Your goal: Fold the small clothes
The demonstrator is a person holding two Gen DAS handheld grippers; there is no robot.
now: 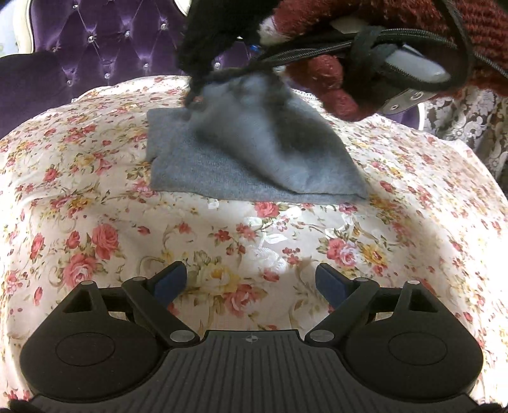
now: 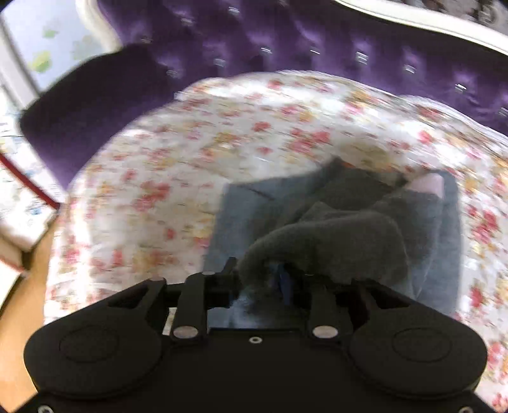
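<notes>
A small grey knitted garment (image 1: 241, 152) lies on the floral cloth (image 1: 95, 197). One end of it is lifted up and back by my right gripper (image 1: 193, 95), which shows at the top of the left wrist view. In the right wrist view my right gripper (image 2: 263, 276) is shut on a fold of the grey garment (image 2: 333, 235), which drapes over its fingers; the rest lies flat below. My left gripper (image 1: 250, 282) is open and empty, low over the floral cloth, well short of the garment.
A purple tufted chair back (image 1: 104, 41) stands behind the cloth-covered surface. The person's hand in a red knitted sleeve (image 1: 428, 19) holds the right gripper. A white box with a red edge (image 2: 22, 197) sits at the left in the right wrist view.
</notes>
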